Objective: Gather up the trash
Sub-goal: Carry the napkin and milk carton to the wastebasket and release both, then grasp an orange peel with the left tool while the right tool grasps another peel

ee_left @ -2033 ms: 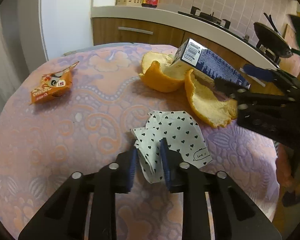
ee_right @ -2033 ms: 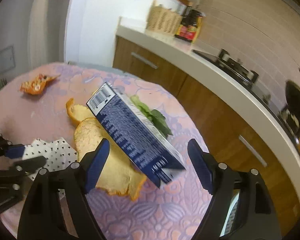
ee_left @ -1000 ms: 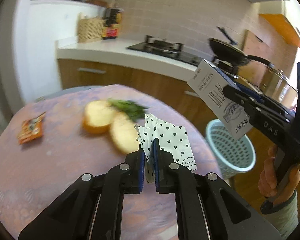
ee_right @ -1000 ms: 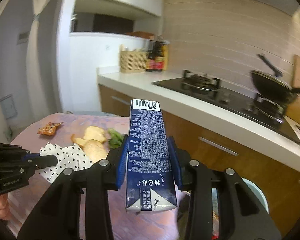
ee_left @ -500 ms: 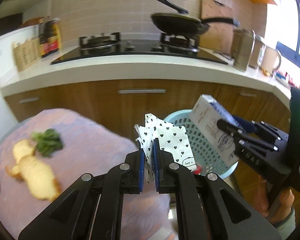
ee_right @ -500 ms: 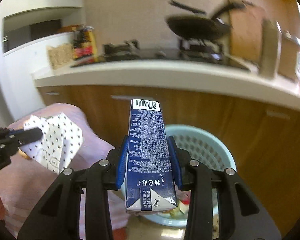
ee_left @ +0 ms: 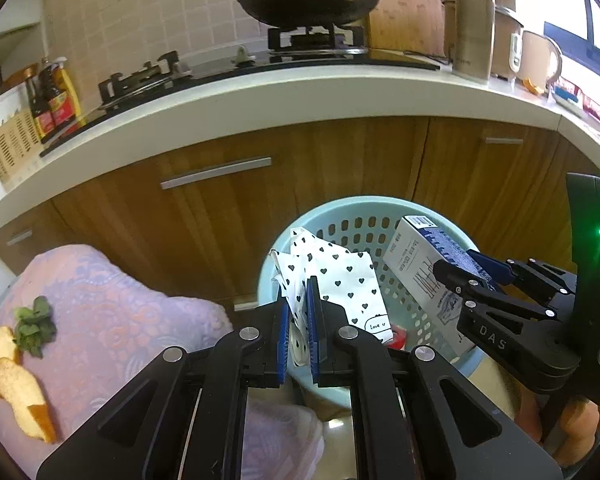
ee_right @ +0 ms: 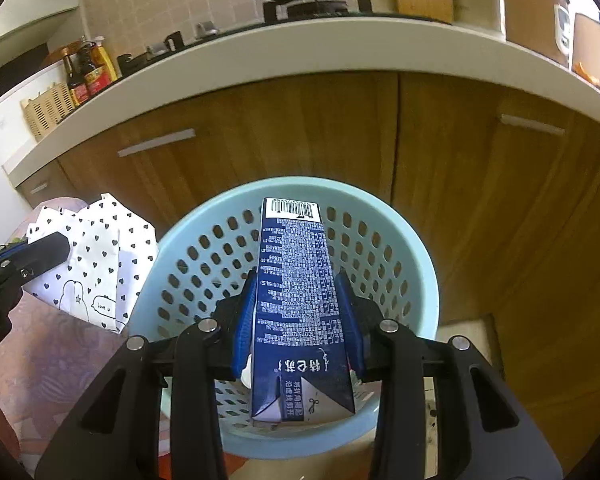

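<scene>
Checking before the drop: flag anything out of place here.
Peels and greens lie loose on the tablecloth, uncollected. Carton and paper are gripped over the basket; nothing spilled.

Both tongs (ee_left: 298, 336) (ee_right: 296, 320) are black, angular frames with silver screws, blue pads and white "DAS" lettering.

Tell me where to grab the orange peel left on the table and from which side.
Pinch the peel across its raised, curled rim, coming from above. It lies cupped on the tablecloth, so its thin upturned edge gives the fingers something to close on; the leaf sits just beyond it.
</scene>
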A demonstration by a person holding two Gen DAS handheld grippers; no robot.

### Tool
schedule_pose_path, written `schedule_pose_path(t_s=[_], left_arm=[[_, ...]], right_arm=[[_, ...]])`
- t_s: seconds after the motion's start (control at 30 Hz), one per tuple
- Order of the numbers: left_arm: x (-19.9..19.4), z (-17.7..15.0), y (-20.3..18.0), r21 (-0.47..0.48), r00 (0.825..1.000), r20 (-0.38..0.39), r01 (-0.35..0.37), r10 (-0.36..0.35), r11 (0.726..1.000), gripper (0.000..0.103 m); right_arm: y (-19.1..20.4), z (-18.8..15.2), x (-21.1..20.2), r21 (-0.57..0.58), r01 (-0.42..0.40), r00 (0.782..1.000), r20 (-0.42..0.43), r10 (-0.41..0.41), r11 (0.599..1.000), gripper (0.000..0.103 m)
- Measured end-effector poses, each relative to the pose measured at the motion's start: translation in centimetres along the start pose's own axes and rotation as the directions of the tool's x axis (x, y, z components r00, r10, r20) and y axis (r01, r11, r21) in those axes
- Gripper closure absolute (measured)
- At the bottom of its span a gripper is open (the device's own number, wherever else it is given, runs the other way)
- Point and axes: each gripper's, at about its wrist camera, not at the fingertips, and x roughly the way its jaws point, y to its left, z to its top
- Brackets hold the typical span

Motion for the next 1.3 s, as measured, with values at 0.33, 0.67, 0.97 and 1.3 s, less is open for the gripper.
schedule_pose_path(t_s=[0.33,0.67,0.97,1.3], left_arm=[[1.5,0.1,-1.2,0.024,1.0,-0.014,-0.013,0.014,1.0,0.093],[0.7,0.0,-0.4,0.016,0.999,0.005,-0.032,0.032,0.999,0.057],[-5.7,-1.0,4.7,-0.103,0.995,0.093,-0.016,0.026,0.995,0.057],[-13.8,-4.5,14.6,-0.28,0.977,0.167,-0.084,0.135,0.956,0.056]], right_arm=[[-1.2,-0.6,0.5,0.035,-0.001,1.0,-0.004,0.001,0.999,0.05],[-1.5,-0.5,-2.3,0.051,-0.006,1.0,0.031,0.004,0.999,0.05],[3.6,0.9,-6.9,-0.024,-0.097,0.989,0.111,0.099,0.995,0.05],[17.0,0.4,-10.2,-0.231,-0.239,0.953,0.132,0.274,0.943,0.05]])
